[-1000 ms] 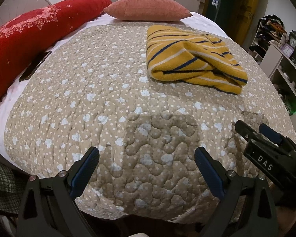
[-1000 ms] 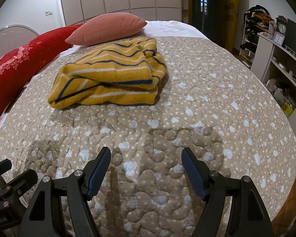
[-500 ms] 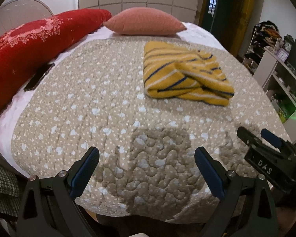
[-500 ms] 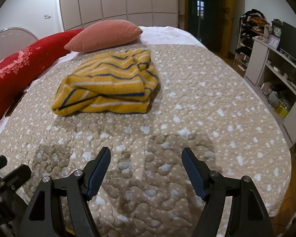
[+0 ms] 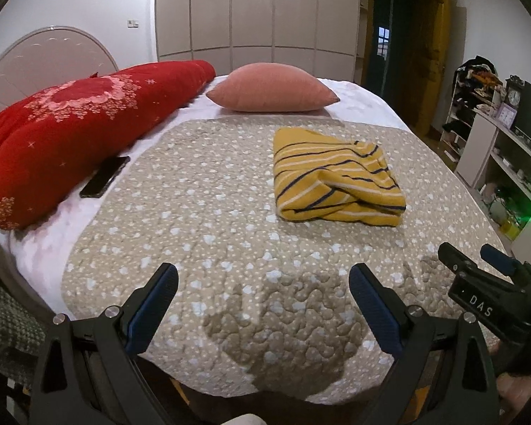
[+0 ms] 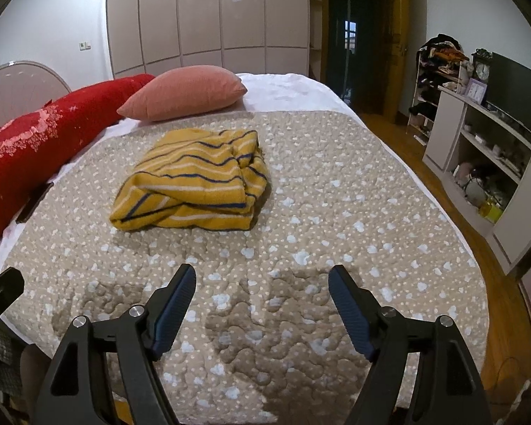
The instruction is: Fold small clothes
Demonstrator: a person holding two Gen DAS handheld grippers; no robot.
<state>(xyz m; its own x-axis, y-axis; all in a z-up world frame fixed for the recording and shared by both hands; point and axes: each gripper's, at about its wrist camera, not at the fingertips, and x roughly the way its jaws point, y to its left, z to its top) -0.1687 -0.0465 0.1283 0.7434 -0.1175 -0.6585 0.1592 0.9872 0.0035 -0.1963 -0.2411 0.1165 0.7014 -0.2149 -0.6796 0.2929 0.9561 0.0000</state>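
Two spread claws held over the bed

Left claw (image 5: 263, 285) and right claw (image 6: 262, 287) are held wide, empty; the striped garment (image 6: 194, 184) lies folded on the quilt (image 6: 336, 212).

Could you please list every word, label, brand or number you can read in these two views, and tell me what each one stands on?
"DAS": white letters on the black body of the right gripper, seen from the left wrist view.
The clock on the shelf unit has a dial, but its numerals are too small to read.
The purple item beside the clock is too blurred to read.
Nothing legible on the striped garment, the phone or the left gripper.
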